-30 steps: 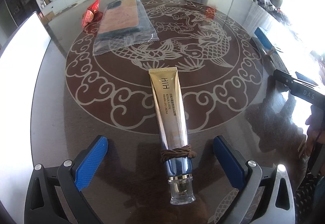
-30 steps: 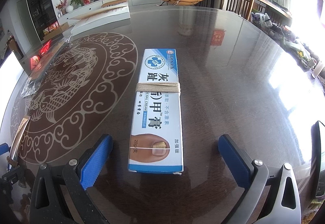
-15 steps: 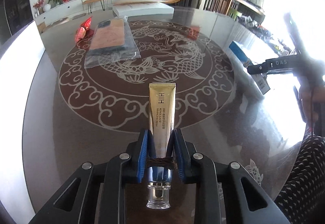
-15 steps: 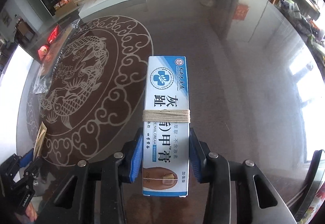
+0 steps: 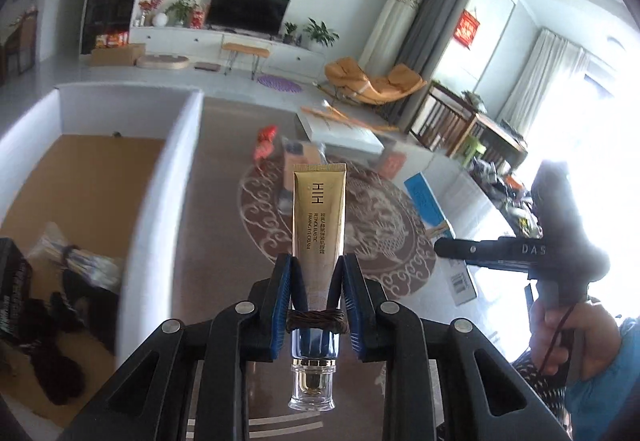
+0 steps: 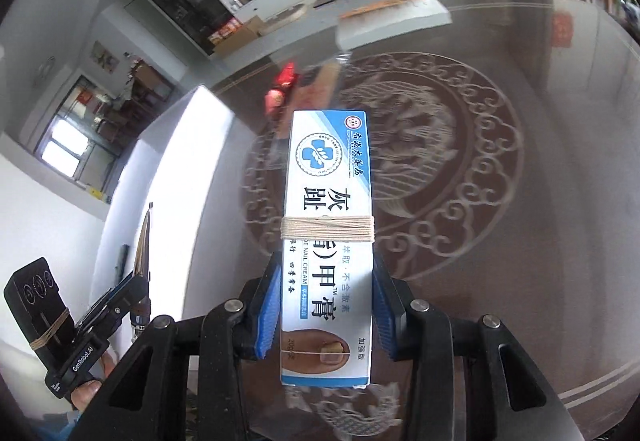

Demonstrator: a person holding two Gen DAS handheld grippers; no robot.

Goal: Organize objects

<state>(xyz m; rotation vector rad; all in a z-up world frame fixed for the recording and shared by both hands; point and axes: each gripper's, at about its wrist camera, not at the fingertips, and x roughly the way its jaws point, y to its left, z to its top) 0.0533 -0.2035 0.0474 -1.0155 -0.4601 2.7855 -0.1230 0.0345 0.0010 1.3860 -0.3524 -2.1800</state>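
Two items are in our hands, off the table [image 6: 560,201]: left gripper [image 5: 316,305] is clamped on the gold tube [image 5: 319,217], right gripper [image 6: 326,315] on the nail cream box [image 6: 328,241]. Several things already lie in the white box [image 5: 176,177]; we judge both must go there.

A black television [image 5: 249,10] stands on a long white cabinet [image 5: 224,41], with potted plants [image 5: 320,31] at its right end. An orange lounge chair [image 5: 372,81] sits near grey curtains [image 5: 432,13]. A purple rug [image 5: 279,83] lies on the floor.
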